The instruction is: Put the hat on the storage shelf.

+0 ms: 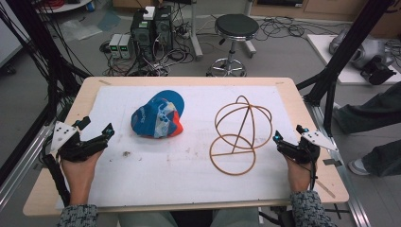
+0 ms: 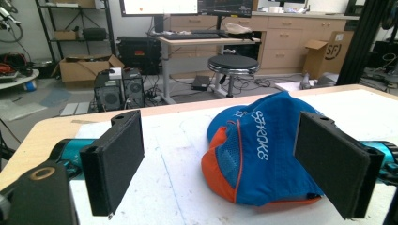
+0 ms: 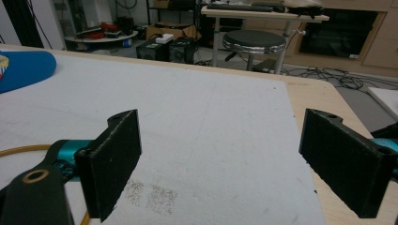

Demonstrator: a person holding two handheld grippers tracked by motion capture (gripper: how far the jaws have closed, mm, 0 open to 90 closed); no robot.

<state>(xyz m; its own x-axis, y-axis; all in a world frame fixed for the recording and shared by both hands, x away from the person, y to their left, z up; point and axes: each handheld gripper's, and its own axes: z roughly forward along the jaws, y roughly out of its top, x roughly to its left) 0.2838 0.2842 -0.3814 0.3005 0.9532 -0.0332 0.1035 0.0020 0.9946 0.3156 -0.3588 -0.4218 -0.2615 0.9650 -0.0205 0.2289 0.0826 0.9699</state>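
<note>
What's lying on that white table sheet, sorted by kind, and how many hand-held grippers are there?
Caps: 1, the blue and orange cap
Wire stands: 1, the tan wire stand
Grippers: 2, the left gripper and the right gripper, both with jaws open and holding nothing
Total: 4

We read white lettering on the side panel of the blue and orange cap [image 2: 263,154], which looks like "spyworks", though the letters run sideways and stay unsure. On a cardboard box [image 2: 328,51] by the cabinets we read "SF".
</note>
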